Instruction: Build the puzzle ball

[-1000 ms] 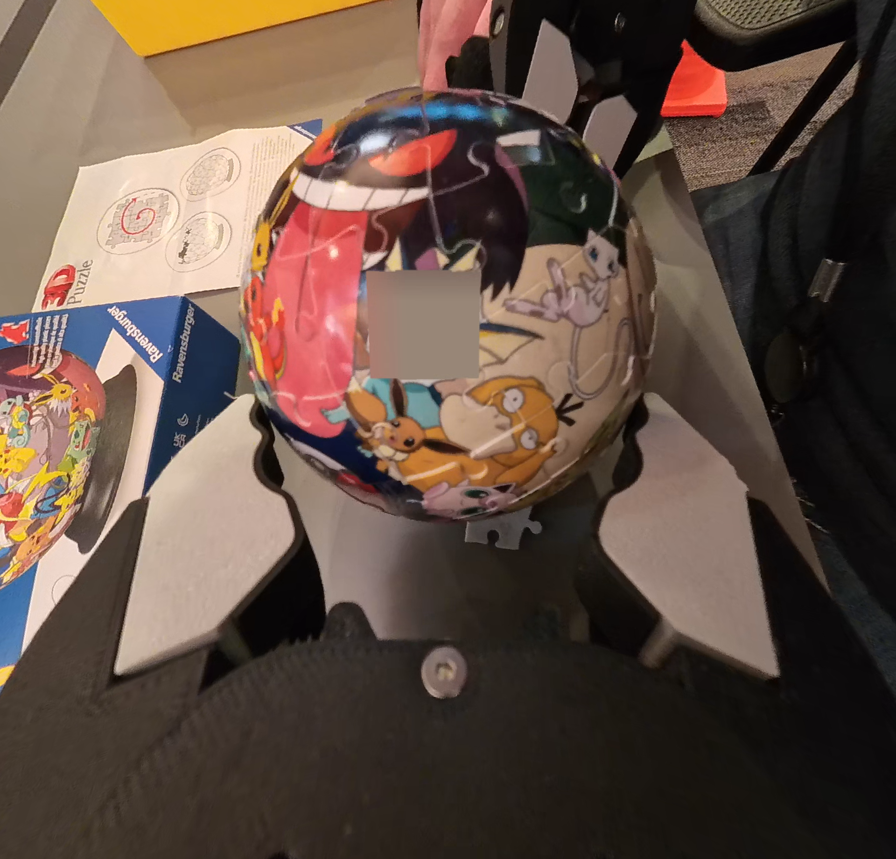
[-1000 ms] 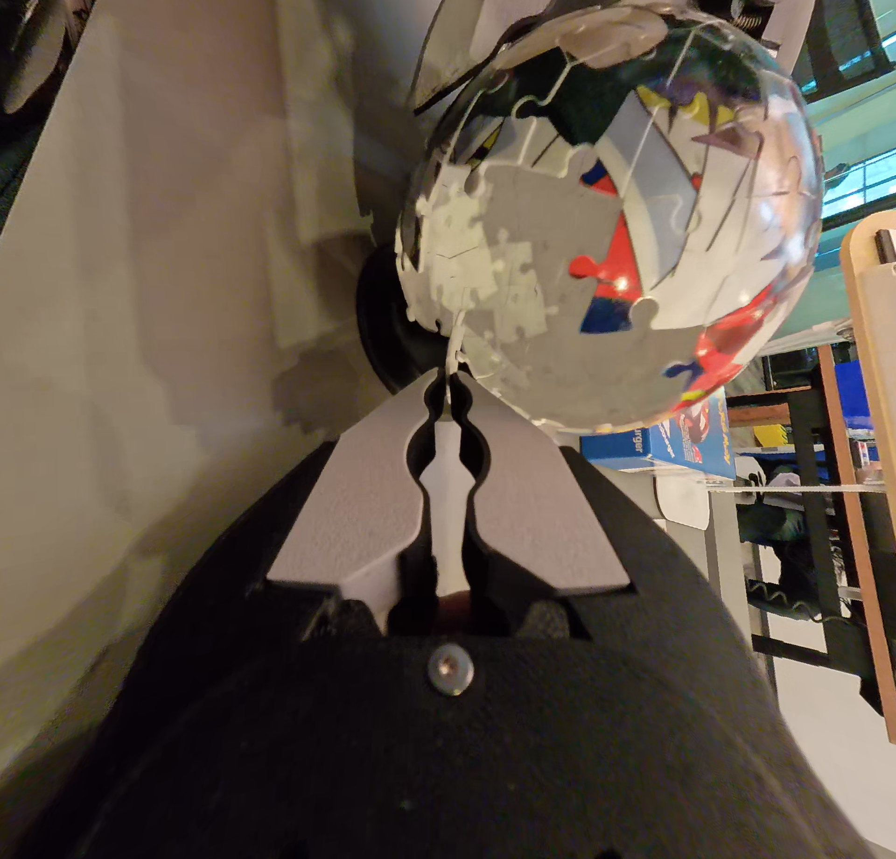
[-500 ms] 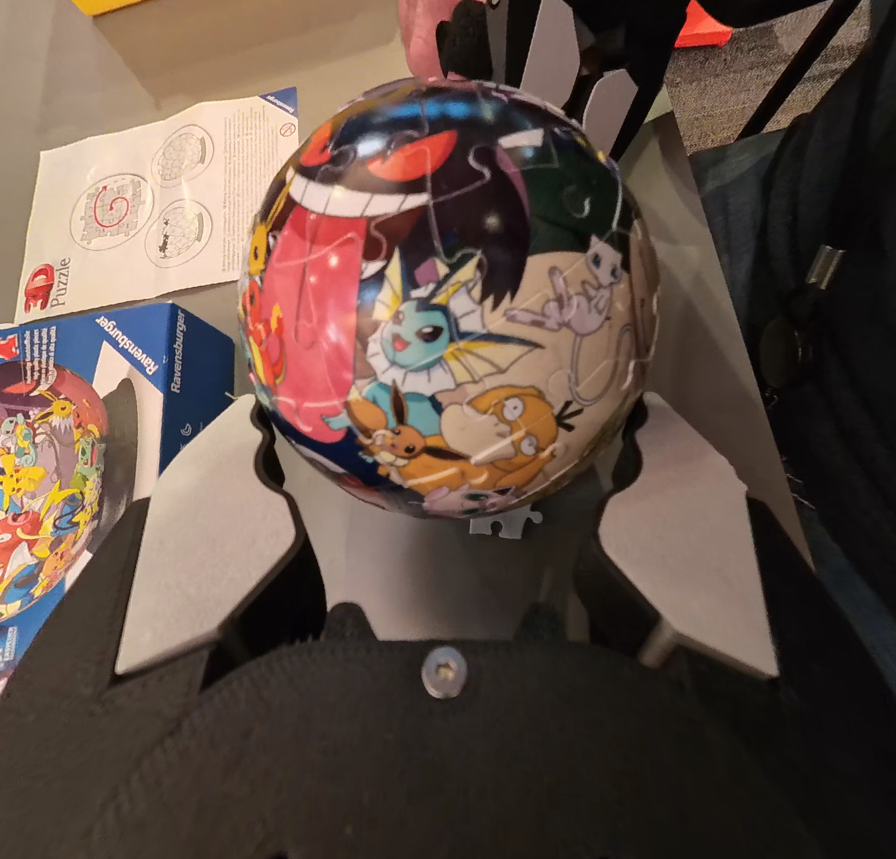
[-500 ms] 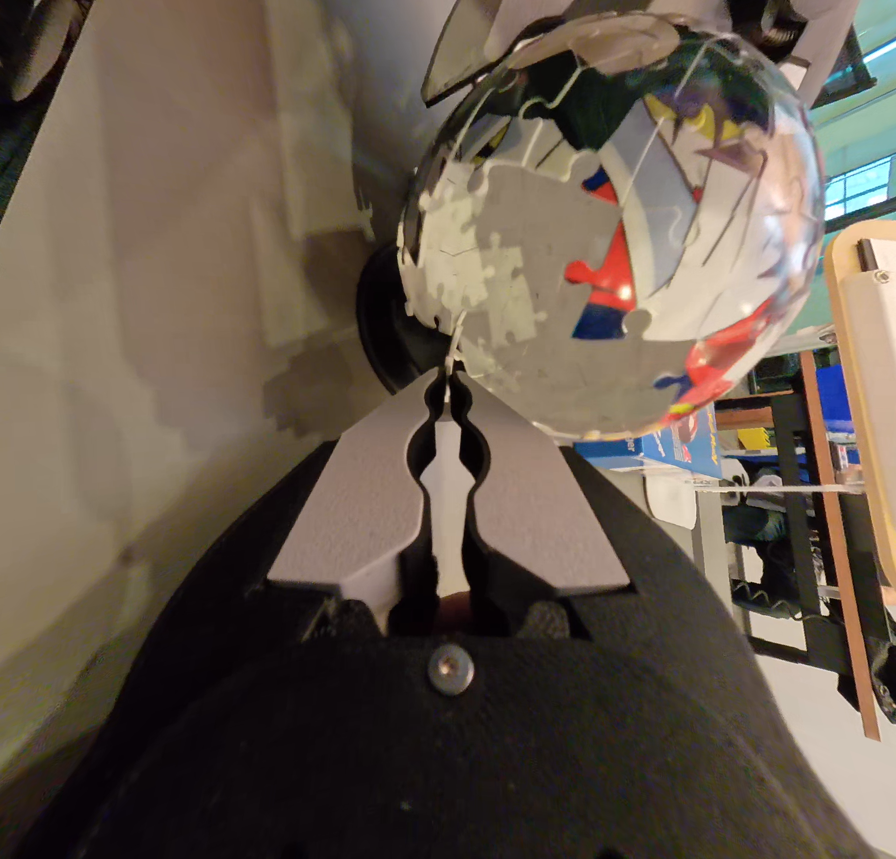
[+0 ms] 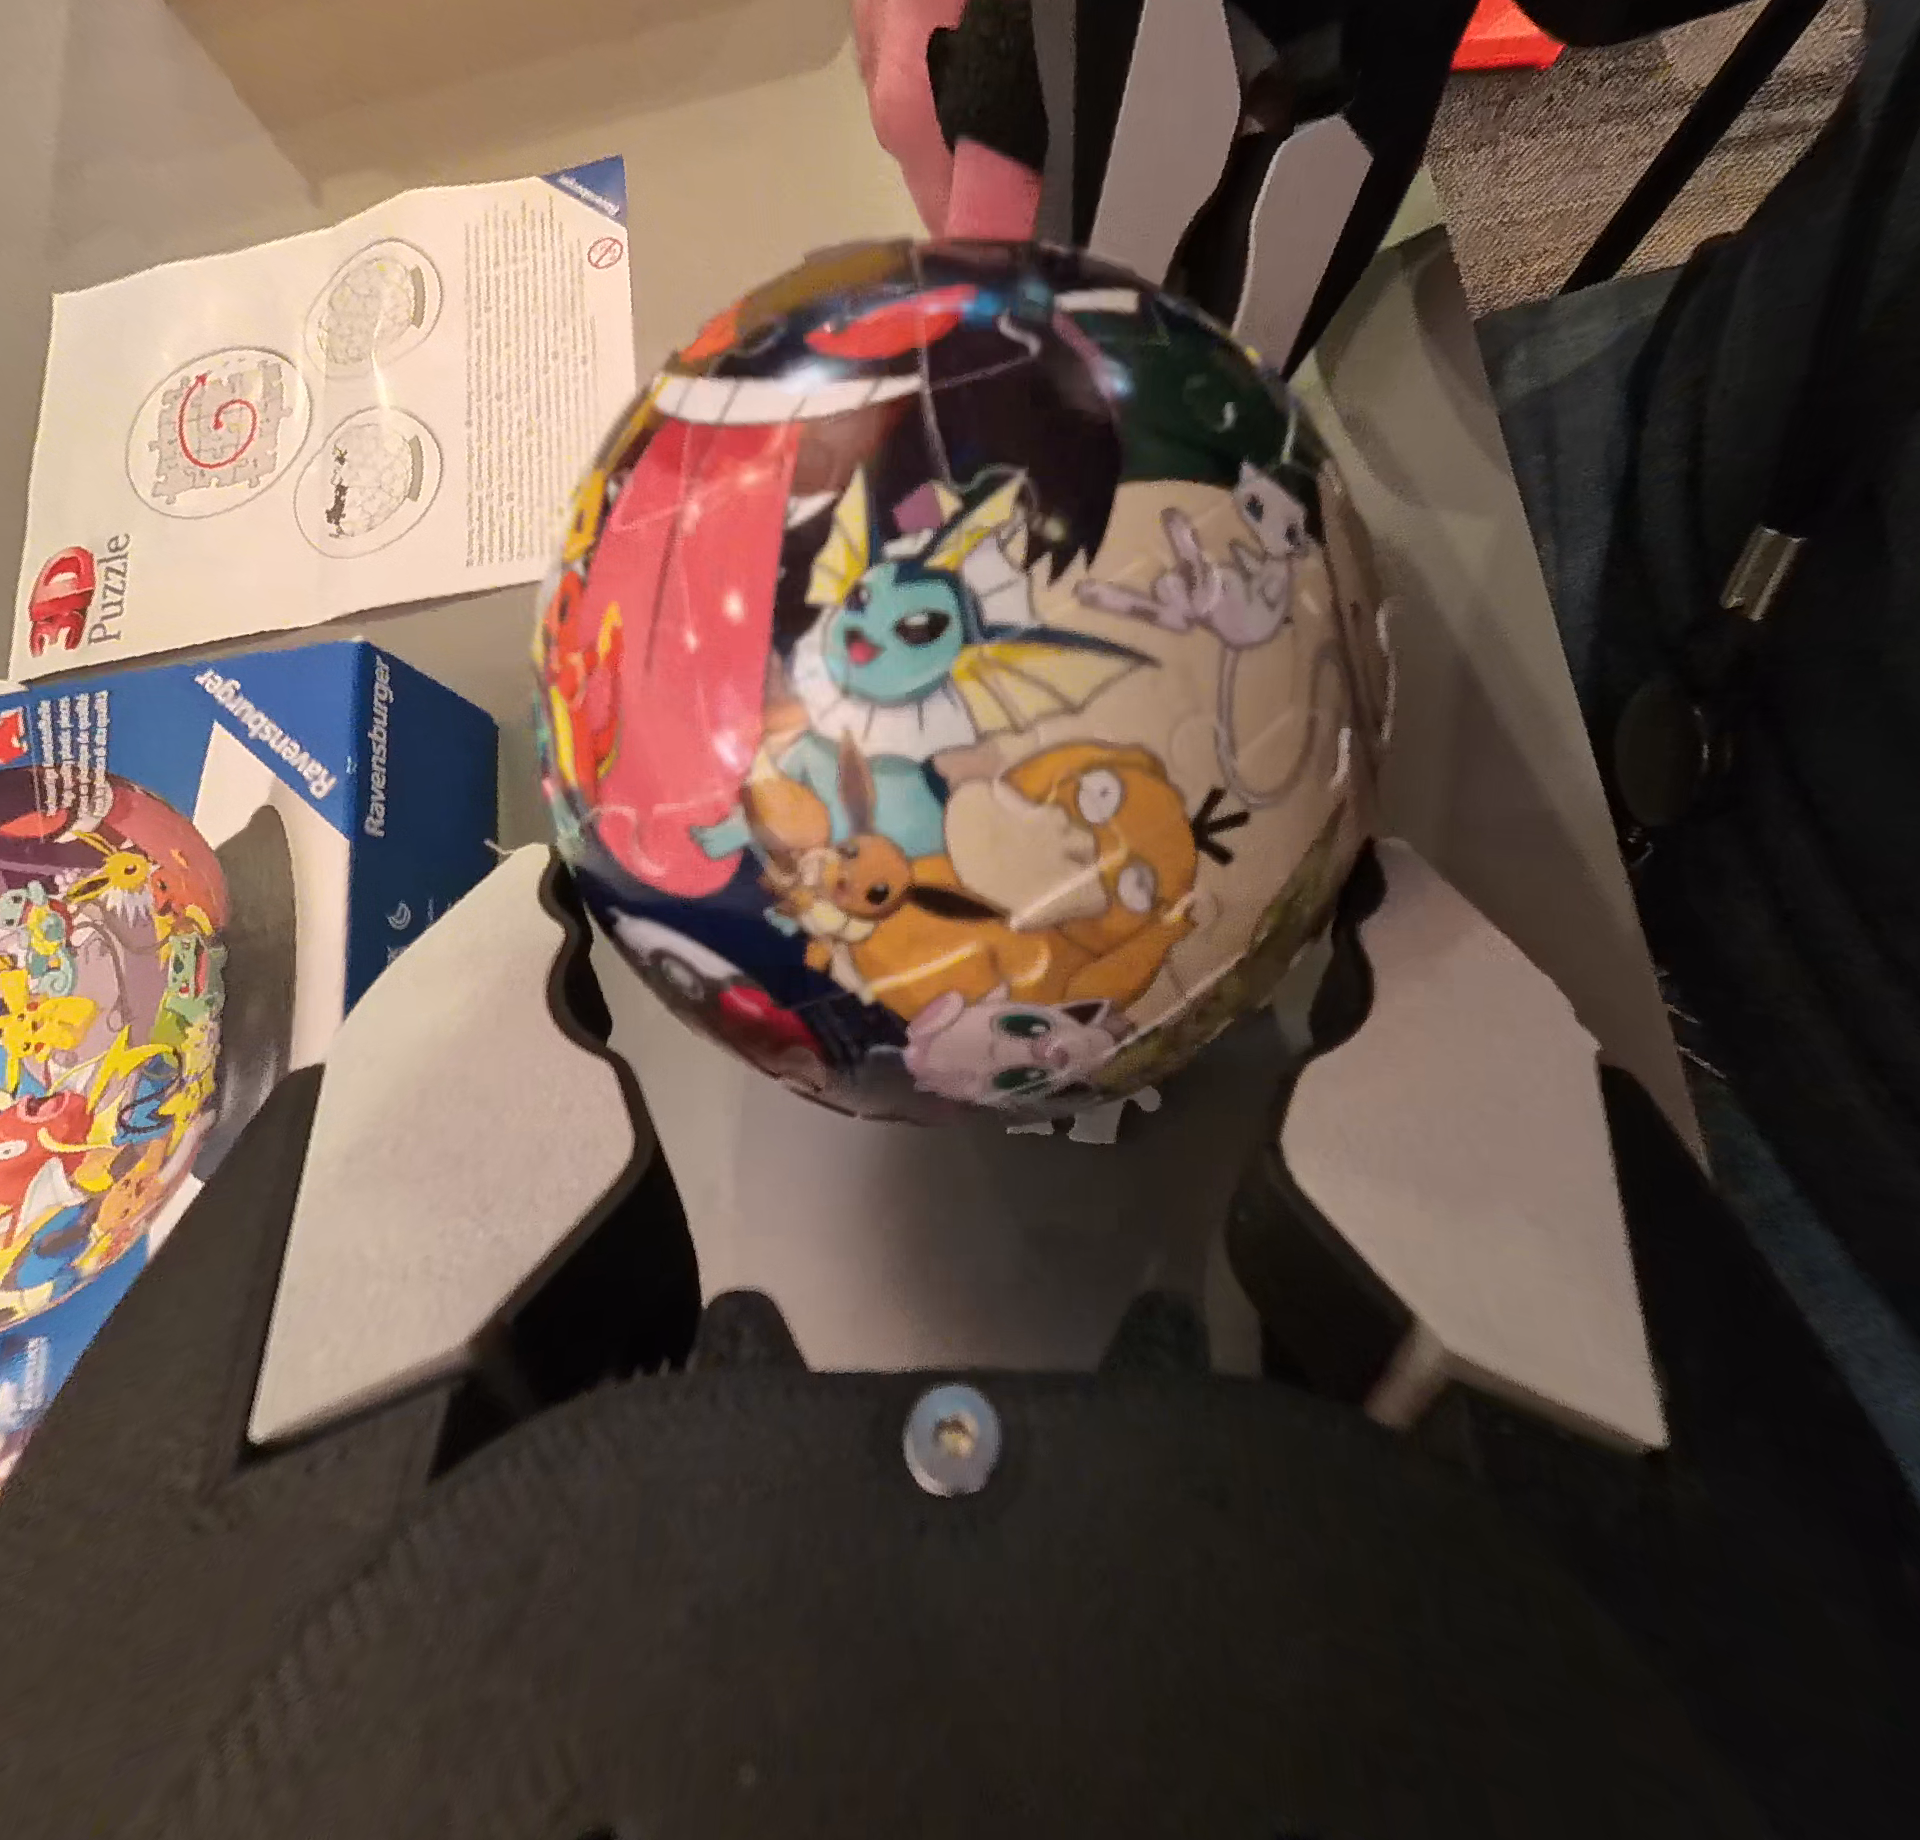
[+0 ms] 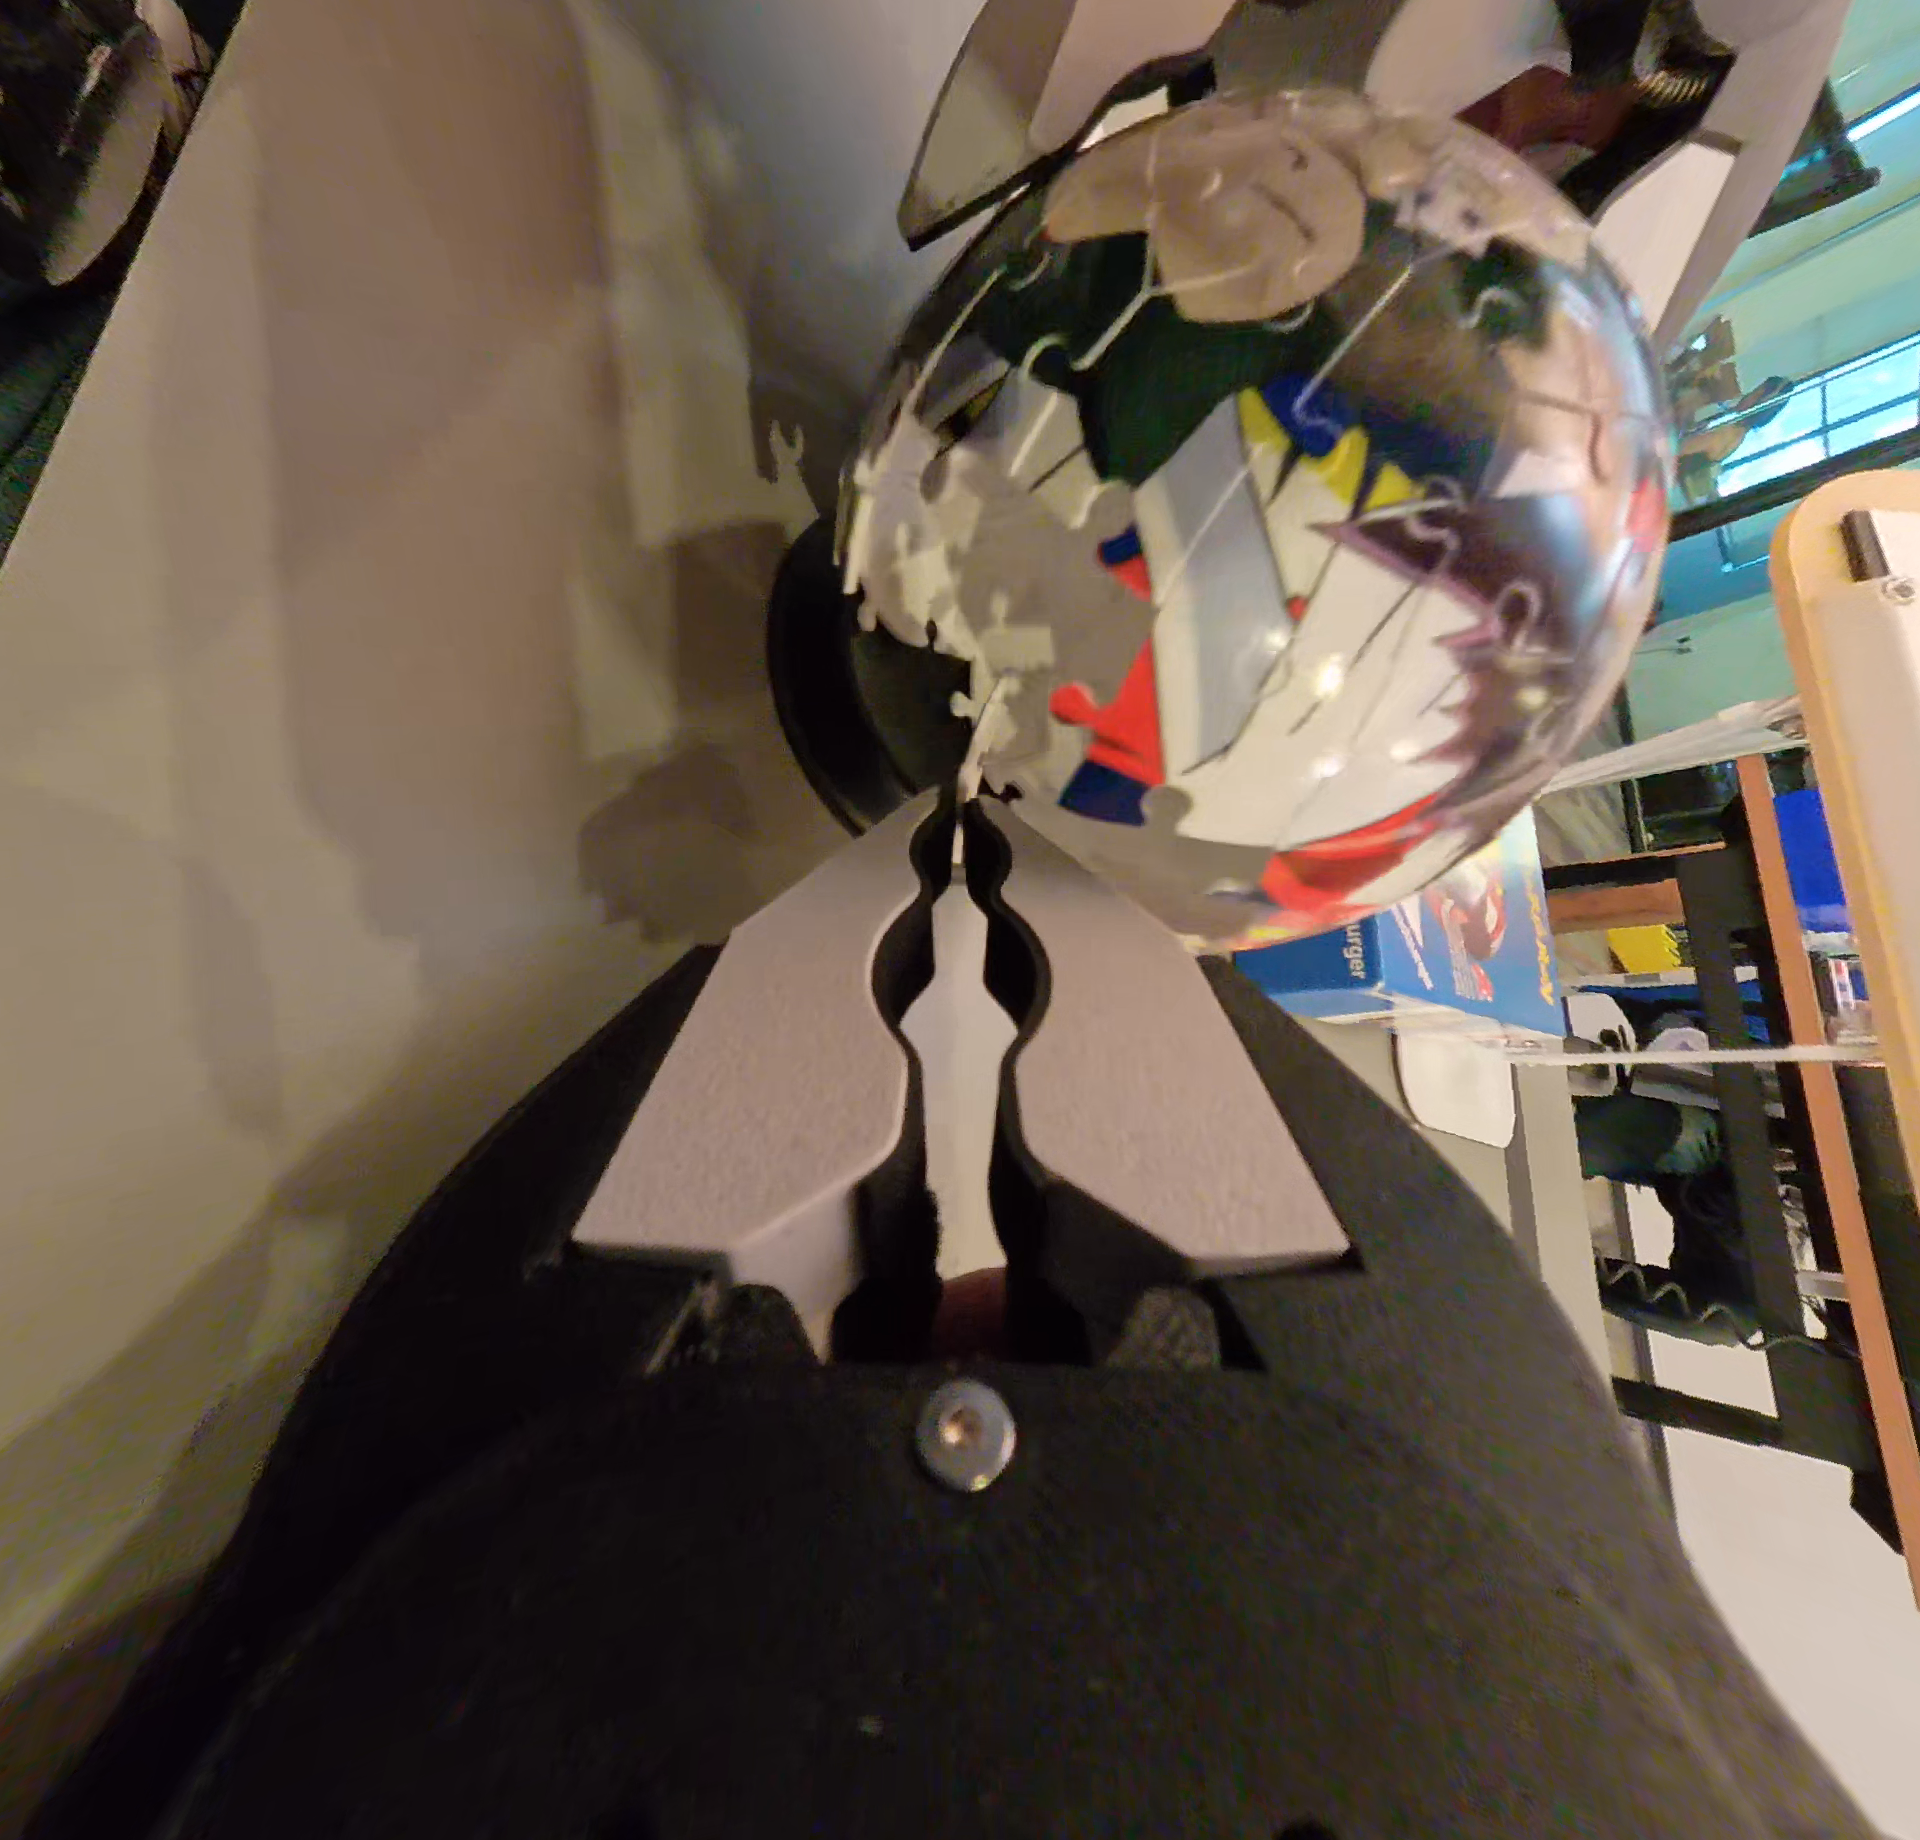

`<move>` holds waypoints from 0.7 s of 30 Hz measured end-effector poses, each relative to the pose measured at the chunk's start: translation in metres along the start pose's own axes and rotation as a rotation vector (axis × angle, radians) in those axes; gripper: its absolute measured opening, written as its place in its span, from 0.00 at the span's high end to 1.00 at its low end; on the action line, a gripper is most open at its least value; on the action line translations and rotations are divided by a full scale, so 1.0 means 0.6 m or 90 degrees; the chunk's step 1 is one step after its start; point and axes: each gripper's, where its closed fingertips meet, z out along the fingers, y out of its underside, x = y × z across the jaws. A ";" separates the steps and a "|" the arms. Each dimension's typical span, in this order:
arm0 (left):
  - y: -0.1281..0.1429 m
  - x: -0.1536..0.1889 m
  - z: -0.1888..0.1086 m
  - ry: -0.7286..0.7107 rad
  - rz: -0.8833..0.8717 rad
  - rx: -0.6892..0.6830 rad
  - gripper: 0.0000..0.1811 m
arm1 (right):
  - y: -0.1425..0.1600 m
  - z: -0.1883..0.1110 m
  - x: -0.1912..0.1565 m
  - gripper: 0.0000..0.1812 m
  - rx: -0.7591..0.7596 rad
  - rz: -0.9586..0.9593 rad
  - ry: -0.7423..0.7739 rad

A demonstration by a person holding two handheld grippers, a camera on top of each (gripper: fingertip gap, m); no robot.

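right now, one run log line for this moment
left gripper: shut on puzzle ball, held above table | right gripper: shut on puzzle piece at ball's open edge | box, instruction sheet on table

The blue cardboard box (image 5: 416, 782) carries white brand lettering along its top edge and its side, and small white print on its front. The white folded paper leaflet (image 5: 343, 419) bears a red-and-grey logo, a column of fine print and a small crossed-circle sign.

Each gripper (image 5: 961, 886) (image 6: 961, 814) has a black textured body, pale grey fingers (image 5: 447, 1115) and, at 6 o'clock, one silver screw (image 5: 948, 1439).
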 end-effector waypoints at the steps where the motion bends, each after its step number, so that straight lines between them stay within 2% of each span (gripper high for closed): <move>1: -0.002 0.000 -0.001 0.001 0.000 -0.002 0.27 | 0.000 0.001 0.002 1.00 -0.002 -0.001 0.002; 21: 0.003 -0.003 -0.005 0.006 -0.025 0.012 0.27 | -0.002 0.022 -0.002 1.00 -0.003 -0.040 -0.010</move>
